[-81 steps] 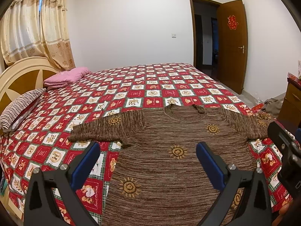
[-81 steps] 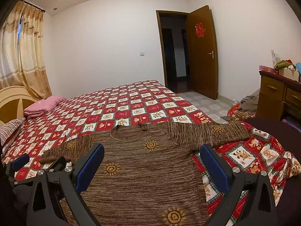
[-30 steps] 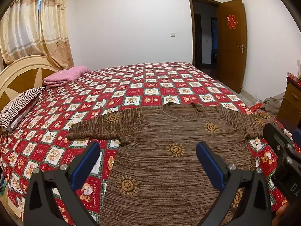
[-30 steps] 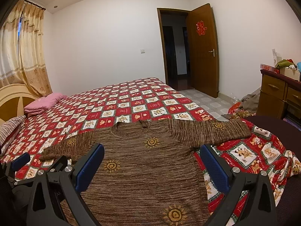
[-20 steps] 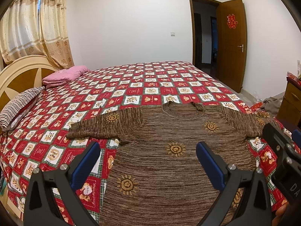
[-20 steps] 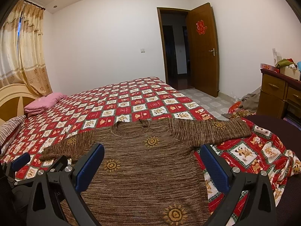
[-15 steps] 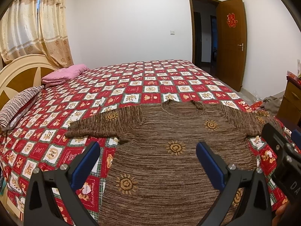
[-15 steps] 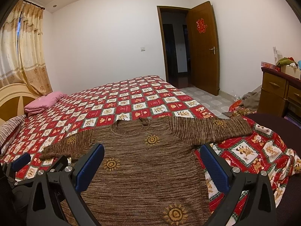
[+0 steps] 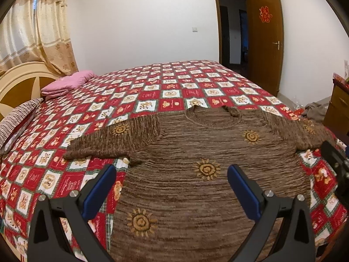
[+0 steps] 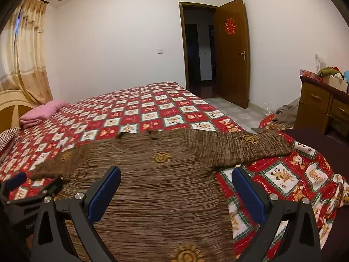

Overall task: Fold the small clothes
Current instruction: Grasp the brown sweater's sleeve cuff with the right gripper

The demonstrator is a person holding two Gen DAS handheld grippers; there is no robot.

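Note:
A brown knitted sweater [image 9: 196,152] with yellow sun motifs lies flat and face up on the bed, both sleeves spread out to the sides; it also shows in the right wrist view [image 10: 152,174]. My left gripper [image 9: 171,187] is open and empty, hovering above the sweater's lower left part. My right gripper [image 10: 176,187] is open and empty above the sweater's lower right part. The left gripper's body [image 10: 26,192] shows at the left edge of the right wrist view. The sweater's hem is hidden below both views.
The bed has a red and white checked quilt [image 9: 152,91]. A pink folded blanket [image 9: 69,83] and a striped pillow [image 9: 15,122] lie by the headboard. A wooden dresser [image 10: 322,107] stands at the right. A wooden door [image 10: 231,52] is open.
Both grippers have moved a little forward over the sweater and tilted slightly down. Both stay open and empty. The sweater has not moved.

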